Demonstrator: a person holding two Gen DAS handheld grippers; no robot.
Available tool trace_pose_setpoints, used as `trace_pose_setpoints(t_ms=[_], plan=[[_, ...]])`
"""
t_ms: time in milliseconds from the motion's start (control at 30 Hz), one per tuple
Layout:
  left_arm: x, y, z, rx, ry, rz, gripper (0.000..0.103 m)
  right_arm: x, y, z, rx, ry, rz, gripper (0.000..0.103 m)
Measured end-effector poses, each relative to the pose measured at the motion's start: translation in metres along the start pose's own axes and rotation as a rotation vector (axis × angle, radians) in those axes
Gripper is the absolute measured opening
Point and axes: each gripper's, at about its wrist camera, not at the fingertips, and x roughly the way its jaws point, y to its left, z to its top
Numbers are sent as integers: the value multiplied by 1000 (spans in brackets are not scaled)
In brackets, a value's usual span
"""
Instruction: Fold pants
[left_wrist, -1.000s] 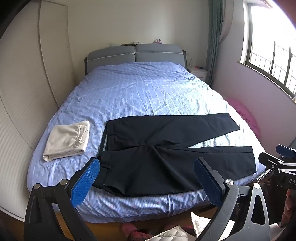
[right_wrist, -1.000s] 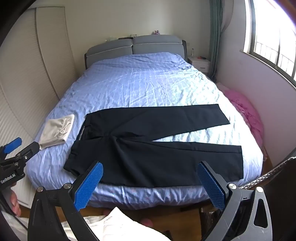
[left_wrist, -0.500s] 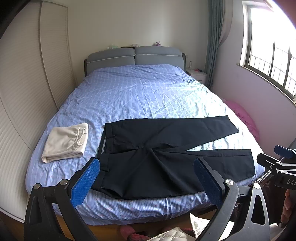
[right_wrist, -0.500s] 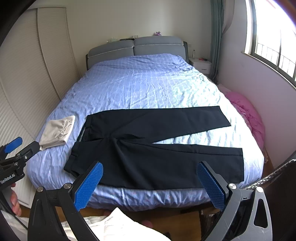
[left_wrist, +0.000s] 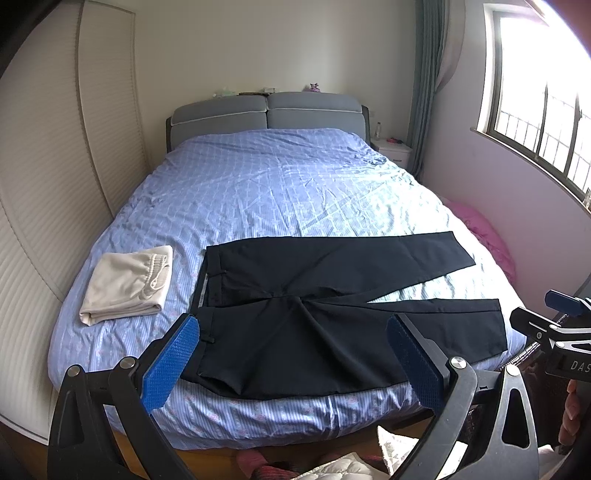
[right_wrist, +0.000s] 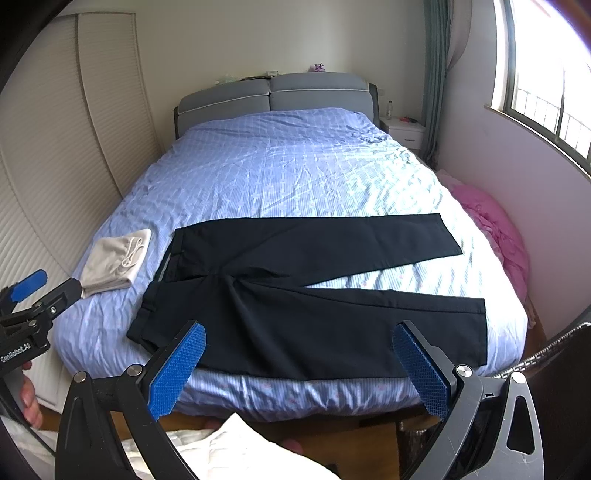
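Left wrist view, bed (left_wrist: 258, 192) nearer than before, pants (left_wrist: 332, 295) unmoved, both claws spread wide.

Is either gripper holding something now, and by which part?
Nothing is held. The left gripper and right gripper are open, short of the black fabric pants.

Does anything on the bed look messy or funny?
A bit. The black pants lie flat but with legs splayed apart, the near one at the bed's edge. The folded beige garment looks tidy. Nothing spilled or damaged.
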Motion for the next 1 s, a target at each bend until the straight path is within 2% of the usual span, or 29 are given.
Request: trace_pose_setpoints(t_ms=[1000], plan=[[-1, 3, -4, 0, -8, -1, 103, 2, -2, 1, 2, 2, 10, 103]])
